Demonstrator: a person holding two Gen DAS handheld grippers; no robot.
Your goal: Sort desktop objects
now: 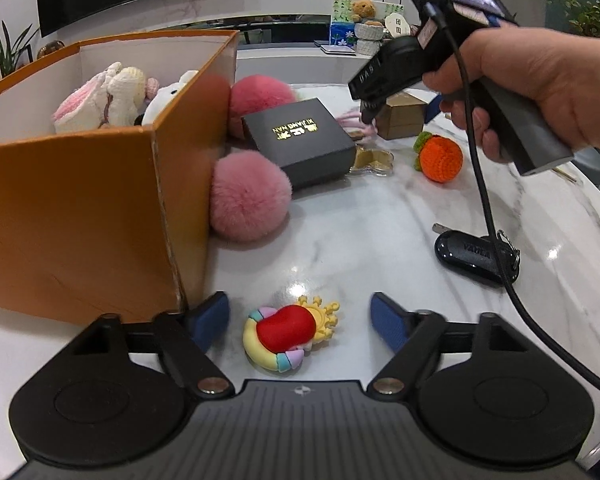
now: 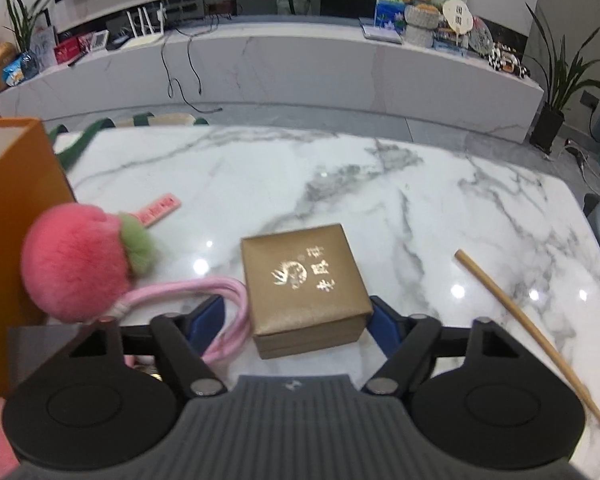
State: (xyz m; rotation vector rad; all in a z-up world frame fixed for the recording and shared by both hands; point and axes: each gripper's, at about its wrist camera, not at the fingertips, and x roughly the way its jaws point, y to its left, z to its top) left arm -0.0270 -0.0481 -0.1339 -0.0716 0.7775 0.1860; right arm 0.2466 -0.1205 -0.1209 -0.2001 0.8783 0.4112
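Note:
A small rubbery charm (image 1: 288,334), a red heart on a pastel crescent with a yellow sun, lies on the marble table (image 1: 360,232). My left gripper (image 1: 300,322) straddles it, open, with gaps on both sides. In the right wrist view a gold gift box (image 2: 304,288) sits between the blue pads of my right gripper (image 2: 296,320). Its right pad is at the box's corner, while the left pad stands clear, with a pink cord (image 2: 228,292) in the gap. The left wrist view shows a hand holding that right gripper (image 1: 366,114) over the gold gift box (image 1: 404,120).
An open orange carton (image 1: 80,208) holding plush toys stands at left. Beside it are two pink pompoms (image 1: 250,196), a black gift box (image 1: 300,140), a crochet orange (image 1: 440,158) and a car key (image 1: 474,254). A wooden stick (image 2: 528,332) lies right of the gold box.

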